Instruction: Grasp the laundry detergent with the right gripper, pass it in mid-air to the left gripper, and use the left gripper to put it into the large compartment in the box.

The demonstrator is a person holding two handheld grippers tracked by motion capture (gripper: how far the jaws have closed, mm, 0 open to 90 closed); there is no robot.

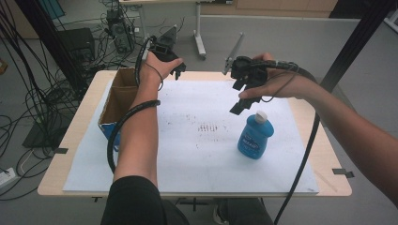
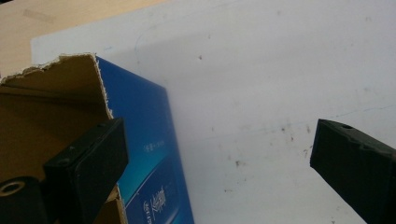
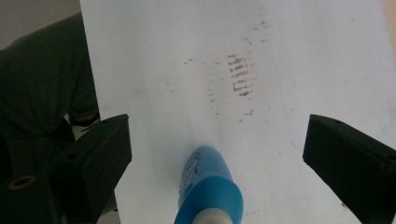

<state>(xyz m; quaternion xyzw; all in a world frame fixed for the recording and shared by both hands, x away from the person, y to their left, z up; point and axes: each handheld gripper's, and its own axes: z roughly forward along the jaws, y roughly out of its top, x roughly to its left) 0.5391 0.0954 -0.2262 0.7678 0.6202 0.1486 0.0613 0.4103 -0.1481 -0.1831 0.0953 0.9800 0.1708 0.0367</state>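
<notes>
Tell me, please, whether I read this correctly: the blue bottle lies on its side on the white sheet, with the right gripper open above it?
Not quite: the bottle stands upright on the sheet, white cap on top, as the high view shows. The right gripper is indeed open above it.

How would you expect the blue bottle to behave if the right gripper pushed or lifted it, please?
The blue bottle stands upright, tall on a narrow base, so a high push would probably tip it. Its smooth plastic sides look slippery; gripping near the white cap seems safer.
</notes>
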